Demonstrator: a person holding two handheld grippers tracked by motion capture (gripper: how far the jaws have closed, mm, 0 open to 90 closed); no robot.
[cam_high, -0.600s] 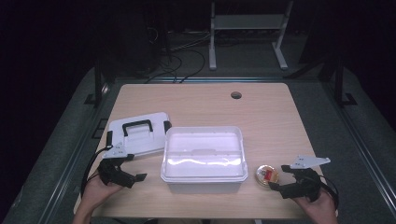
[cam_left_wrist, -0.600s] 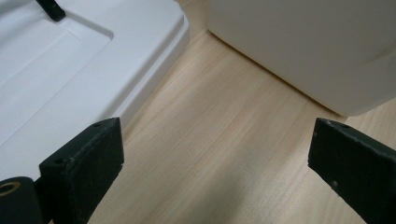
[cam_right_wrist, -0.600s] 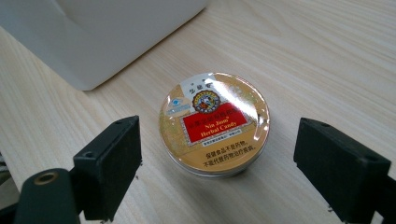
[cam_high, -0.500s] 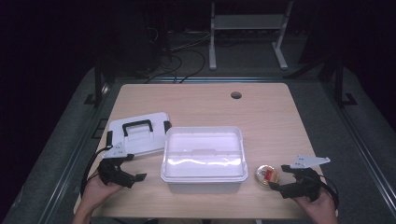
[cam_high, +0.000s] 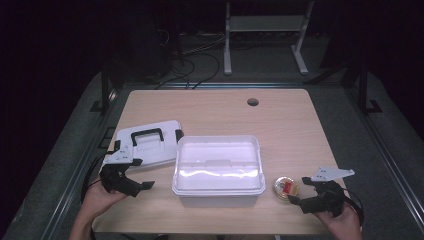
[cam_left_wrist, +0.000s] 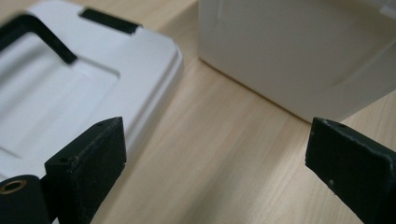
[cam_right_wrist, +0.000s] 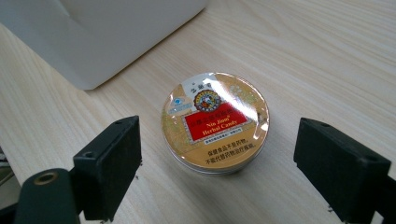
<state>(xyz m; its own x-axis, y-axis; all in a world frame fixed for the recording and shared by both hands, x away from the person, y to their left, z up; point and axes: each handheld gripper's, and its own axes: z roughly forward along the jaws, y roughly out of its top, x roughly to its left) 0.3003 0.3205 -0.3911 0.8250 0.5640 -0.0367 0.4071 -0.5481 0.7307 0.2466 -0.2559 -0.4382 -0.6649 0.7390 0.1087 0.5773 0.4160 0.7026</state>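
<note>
Resting on a pale wooden table (cam_high: 220, 110) in a dark room, both tools gape wide: left tool (cam_high: 131, 185), right tool (cam_high: 299, 200)

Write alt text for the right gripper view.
A round gold candy tin with a red label lies flat on the wooden table, framed between the open black jaws of the right gripper, which do not touch it. A white plastic box stands behind it.

Round candy tin (cam_right_wrist: 215, 122), red label reading "Nin Jiom Herbal Candy", Chinese characters below it too small to read
</note>
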